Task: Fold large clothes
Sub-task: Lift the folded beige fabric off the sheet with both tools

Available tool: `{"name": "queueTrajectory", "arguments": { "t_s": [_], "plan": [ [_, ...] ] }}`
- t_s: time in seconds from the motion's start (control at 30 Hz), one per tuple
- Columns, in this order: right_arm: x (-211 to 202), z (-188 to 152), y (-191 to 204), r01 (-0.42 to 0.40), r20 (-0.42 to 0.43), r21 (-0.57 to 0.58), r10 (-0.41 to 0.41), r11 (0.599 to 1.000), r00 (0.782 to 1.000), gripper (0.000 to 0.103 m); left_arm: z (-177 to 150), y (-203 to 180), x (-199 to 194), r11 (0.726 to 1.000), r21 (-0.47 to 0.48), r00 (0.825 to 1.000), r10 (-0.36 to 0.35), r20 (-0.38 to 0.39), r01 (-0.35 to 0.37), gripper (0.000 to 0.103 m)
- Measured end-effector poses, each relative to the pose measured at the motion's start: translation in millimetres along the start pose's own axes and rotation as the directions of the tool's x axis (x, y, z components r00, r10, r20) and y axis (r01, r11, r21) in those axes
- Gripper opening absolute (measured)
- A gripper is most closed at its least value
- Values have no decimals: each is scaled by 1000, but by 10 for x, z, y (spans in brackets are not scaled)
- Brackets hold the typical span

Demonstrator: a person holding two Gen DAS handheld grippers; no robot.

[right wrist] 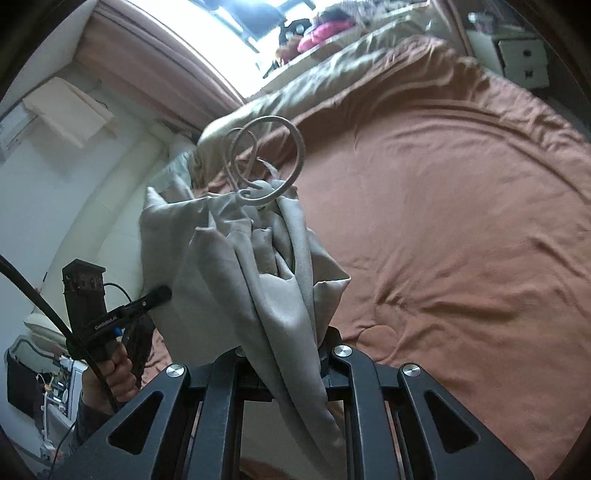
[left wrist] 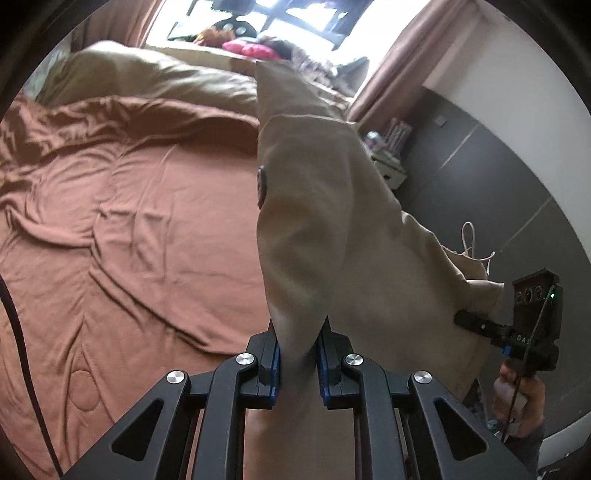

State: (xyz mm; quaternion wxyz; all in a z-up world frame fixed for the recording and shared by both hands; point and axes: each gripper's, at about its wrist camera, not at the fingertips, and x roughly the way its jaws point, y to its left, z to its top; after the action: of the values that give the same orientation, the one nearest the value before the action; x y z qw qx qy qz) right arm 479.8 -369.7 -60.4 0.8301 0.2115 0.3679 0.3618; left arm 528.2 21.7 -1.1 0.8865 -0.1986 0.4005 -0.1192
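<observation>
A large beige garment (left wrist: 325, 206) hangs in the air above the bed. My left gripper (left wrist: 298, 332) is shut on one edge of it, cloth pinched between the blue pads. My right gripper (right wrist: 284, 354) is shut on another bunched part of the same garment (right wrist: 258, 266), whose drawstring (right wrist: 273, 158) loops above the folds. The right gripper also shows in the left wrist view (left wrist: 480, 325) at the far right, holding the cloth. The left gripper shows in the right wrist view (right wrist: 155, 295) at the left.
A rust-brown duvet (left wrist: 140, 206) covers the bed below, also in the right wrist view (right wrist: 461, 206). An olive pillow (left wrist: 147, 77) lies at the head. A bright window (left wrist: 280, 18) with curtains is behind. A white nightstand (right wrist: 524, 59) and a dark wall panel (left wrist: 480, 184) stand beside.
</observation>
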Motion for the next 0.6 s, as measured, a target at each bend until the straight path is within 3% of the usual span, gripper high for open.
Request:
{"name": "queueTrajectory", "arguments": {
  "t_s": [0.23,0.6],
  "plan": [
    [-972,-125,-30,47,113,-18,-44,999,993,9,-5,-856,-167,998,53,998,-47,42,45,15],
    [-2516,-397,-339,199,257,8,-194,980,947,9,-163,-2258,90,980,120,987,-161,21,158,15]
  ]
}}
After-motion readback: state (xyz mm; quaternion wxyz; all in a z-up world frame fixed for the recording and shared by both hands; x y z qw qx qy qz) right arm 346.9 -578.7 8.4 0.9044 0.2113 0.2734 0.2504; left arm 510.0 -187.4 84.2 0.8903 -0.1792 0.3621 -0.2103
